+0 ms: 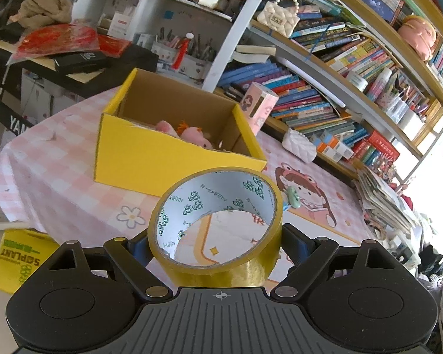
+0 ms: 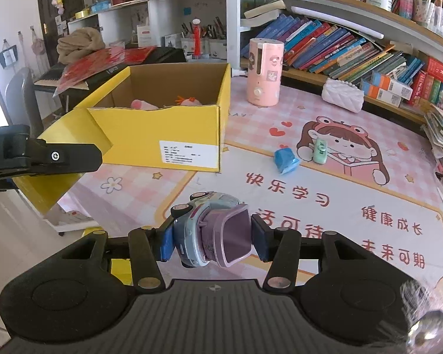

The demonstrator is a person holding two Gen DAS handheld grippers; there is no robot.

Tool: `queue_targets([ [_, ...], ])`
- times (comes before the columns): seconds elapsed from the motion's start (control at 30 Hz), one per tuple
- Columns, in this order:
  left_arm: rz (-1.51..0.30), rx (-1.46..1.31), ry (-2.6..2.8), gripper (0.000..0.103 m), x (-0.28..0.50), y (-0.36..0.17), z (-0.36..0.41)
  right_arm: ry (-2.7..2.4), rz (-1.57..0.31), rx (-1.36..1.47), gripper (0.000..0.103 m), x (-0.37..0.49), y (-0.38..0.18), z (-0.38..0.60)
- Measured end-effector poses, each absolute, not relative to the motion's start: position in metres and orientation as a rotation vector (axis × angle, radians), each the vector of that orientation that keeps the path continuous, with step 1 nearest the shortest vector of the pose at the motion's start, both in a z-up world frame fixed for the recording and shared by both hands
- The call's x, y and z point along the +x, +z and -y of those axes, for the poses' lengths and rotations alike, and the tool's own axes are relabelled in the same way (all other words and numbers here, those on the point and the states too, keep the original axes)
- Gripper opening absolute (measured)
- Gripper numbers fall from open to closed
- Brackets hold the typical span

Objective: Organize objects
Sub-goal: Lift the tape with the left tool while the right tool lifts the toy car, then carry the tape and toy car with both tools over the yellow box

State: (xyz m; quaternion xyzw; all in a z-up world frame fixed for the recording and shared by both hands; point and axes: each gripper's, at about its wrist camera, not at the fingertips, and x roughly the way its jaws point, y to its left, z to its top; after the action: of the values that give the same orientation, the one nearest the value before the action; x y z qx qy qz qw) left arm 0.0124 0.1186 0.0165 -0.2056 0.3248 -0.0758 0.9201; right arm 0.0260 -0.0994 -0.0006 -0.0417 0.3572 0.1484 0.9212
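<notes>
The left gripper [image 1: 215, 243] is spread wide and clamped across a roll of yellow tape [image 1: 217, 227], its pads pressing the roll's outer sides; the roll is carried clear of the desk mat [image 1: 59, 183], its printed silver core facing the camera. The right gripper [image 2: 212, 240] is closed partway on a small toy car [image 2: 205, 231], pale blue with a purple windscreen, held off the mat between both pads and tipped on its side. The yellow cardboard box [image 2: 162, 129] stands open on the mat ahead of both grippers; its front flap hangs over the desk edge at the left of the right wrist view; a pink plush toy [image 1: 189, 134] lies inside. On the mat to the right of the box lie a blue crumpled packet [image 2: 285, 160] and, just beside it, a small green item [image 2: 320, 149] on the printed cartoon girl; both are well apart from the box. A pink cylindrical appliance [image 2: 264, 72] stands behind the box's right corner, and a white quilted purse [image 2: 342, 94] rests against the bookshelf [image 2: 354, 47].
</notes>
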Motion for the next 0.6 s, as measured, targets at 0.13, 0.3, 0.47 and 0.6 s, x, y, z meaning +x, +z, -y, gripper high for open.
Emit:
queue_targets([
  [0.13,-0.667,-0.423,-0.145,0.088,0.009,0.016,-0.128,0.314,-0.732,-0.086,0.048,0.024,-0.001,0.091],
  [0.3,-0.658,-0.424,-0.132,0.088,0.005,0.016,-0.139,0.322,-0.731,-0.084,0.048,0.024,-0.002,0.08],
  [0.47,-0.653,-0.422,-0.123,0.088,0.002,0.017,-0.151,0.332,-0.725,-0.086,0.048,0.023,-0.001,0.068],
  [0.6,-0.649,-0.412,-0.125,0.088,0.002,0.018,-0.156,0.335,-0.728,-0.084,0.048,0.023,-0.002,0.06],
])
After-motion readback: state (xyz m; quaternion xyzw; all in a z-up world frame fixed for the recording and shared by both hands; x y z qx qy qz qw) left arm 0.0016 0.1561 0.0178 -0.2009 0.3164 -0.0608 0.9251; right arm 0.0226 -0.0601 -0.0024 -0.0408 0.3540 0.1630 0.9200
